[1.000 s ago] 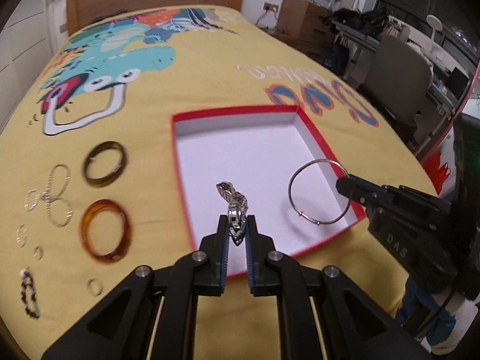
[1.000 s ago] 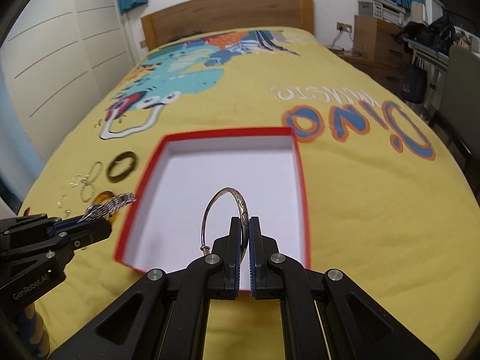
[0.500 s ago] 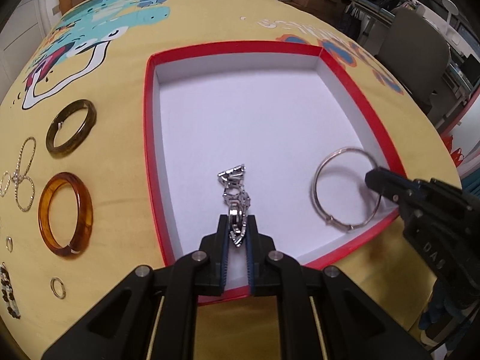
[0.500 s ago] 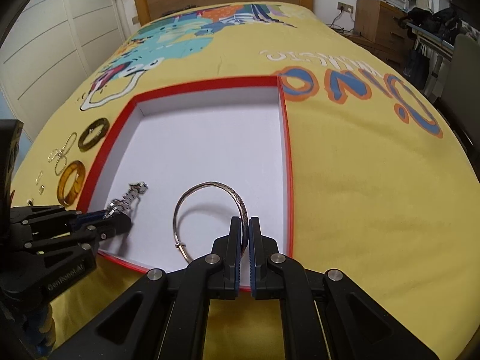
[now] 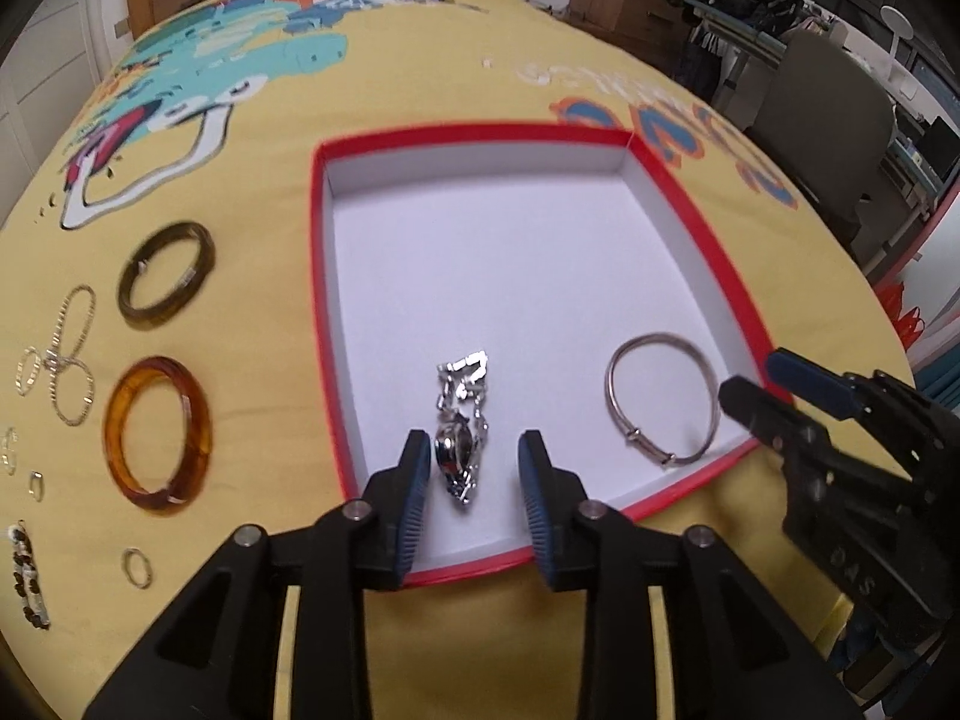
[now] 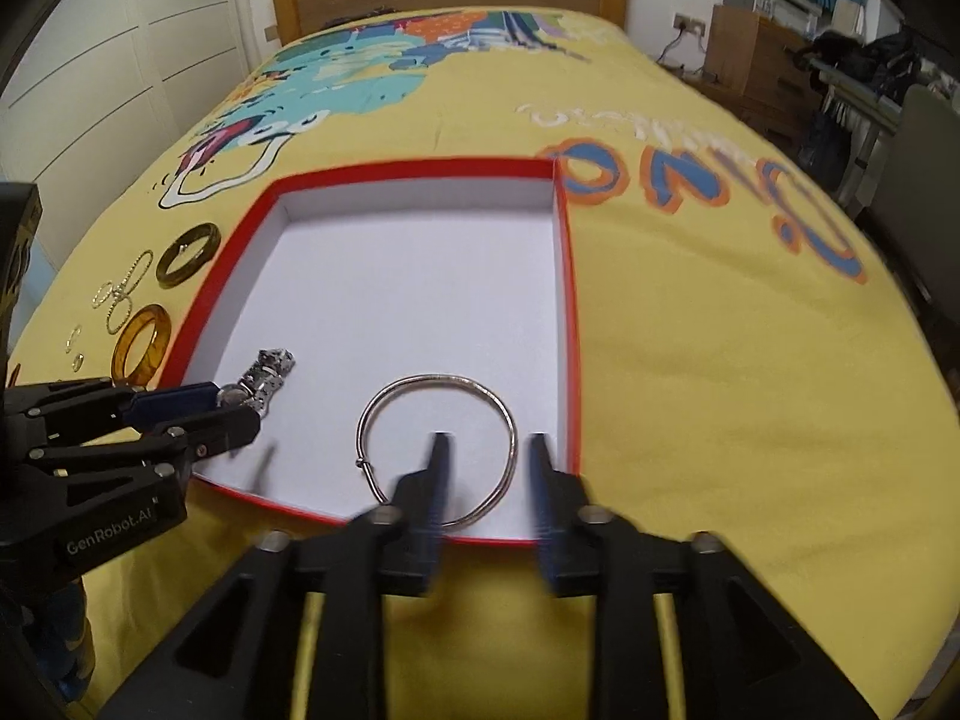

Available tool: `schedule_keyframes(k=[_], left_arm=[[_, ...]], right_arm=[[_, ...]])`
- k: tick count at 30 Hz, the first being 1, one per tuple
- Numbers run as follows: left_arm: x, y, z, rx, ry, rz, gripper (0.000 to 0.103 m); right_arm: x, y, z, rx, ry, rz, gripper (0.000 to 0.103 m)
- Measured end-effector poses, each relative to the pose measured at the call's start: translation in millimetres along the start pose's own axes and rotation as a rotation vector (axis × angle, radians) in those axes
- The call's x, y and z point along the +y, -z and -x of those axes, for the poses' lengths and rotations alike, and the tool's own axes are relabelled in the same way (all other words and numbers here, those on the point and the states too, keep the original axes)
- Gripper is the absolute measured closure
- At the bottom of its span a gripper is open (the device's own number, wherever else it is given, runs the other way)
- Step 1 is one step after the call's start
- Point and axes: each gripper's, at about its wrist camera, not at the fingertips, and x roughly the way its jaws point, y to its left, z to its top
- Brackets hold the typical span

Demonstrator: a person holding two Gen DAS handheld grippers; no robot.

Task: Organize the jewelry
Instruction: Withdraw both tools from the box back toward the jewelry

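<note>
A red-rimmed white box (image 5: 324, 324) (image 6: 570, 324) lies on the yellow bedspread. My left gripper (image 5: 477, 462) is open, its fingers either side of a silver watch (image 5: 461, 432) that lies on the box floor near the front; the watch also shows in the right wrist view (image 6: 264, 381). My right gripper (image 6: 489, 456) is open above the box's front right corner, just behind a silver bangle (image 6: 437, 450) (image 5: 660, 399) lying flat in the box. It also shows in the left wrist view (image 5: 762, 381).
Left of the box on the bedspread lie a dark olive bangle (image 5: 165, 276), an amber bangle (image 5: 157, 435), a thin gold chain with rings (image 5: 66, 354), small rings (image 5: 137, 567) and a beaded bracelet (image 5: 27, 576). A chair (image 5: 828, 120) and desks stand to the right of the bed.
Both grippers have opened. The watch and the silver bangle were let go and now lie in the box. Both grippers have drawn back a little.
</note>
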Motion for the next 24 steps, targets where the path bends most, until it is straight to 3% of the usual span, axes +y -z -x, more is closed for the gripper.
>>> schedule_keyframes(k=[8, 17, 24], left_arm=[[3, 1, 53, -0.093, -0.023, 0.003, 0.074], [28, 32, 127, -0.157, -0.112, 0.041, 0.071], [70, 77, 194, -0.256, -0.203, 0.096, 0.071]], right_arm=[[0, -5, 45, -0.068, 0.01, -0.017, 0.061], [15, -4, 113, -0.182, -0.068, -0.079, 0.06], [38, 2, 156, -0.254, -0.138, -0.075, 0.046]])
